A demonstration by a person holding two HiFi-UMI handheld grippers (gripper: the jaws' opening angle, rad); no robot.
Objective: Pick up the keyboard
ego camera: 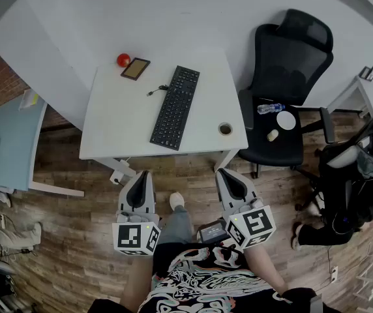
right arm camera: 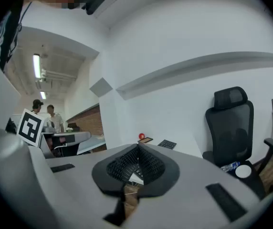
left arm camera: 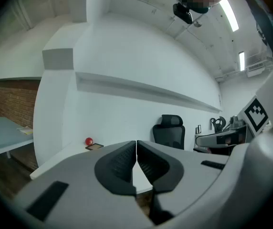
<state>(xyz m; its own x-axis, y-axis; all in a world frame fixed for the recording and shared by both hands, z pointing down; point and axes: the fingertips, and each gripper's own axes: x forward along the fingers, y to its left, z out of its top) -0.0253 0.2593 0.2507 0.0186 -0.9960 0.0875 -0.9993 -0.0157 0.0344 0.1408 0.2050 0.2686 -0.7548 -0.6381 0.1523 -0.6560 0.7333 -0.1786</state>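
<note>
A black keyboard [ego camera: 175,106] lies slantwise on the white table [ego camera: 115,119], its cable end near the far side; its far end shows in the right gripper view as the keyboard [right arm camera: 167,144]. My left gripper [ego camera: 140,178] and right gripper [ego camera: 231,180] hover over the wooden floor short of the table's near edge, both shut with nothing between their jaws. In the left gripper view the left gripper [left arm camera: 136,149] points level at the table. The right gripper [right arm camera: 138,152] aims slightly down toward it.
On the table stand a red ball [ego camera: 123,60], a small tablet [ego camera: 135,68] and a tape roll [ego camera: 225,129]. A black office chair [ego camera: 284,77] with a bottle and small items on its seat stands right of the table. A light-blue table [ego camera: 10,139] is at left.
</note>
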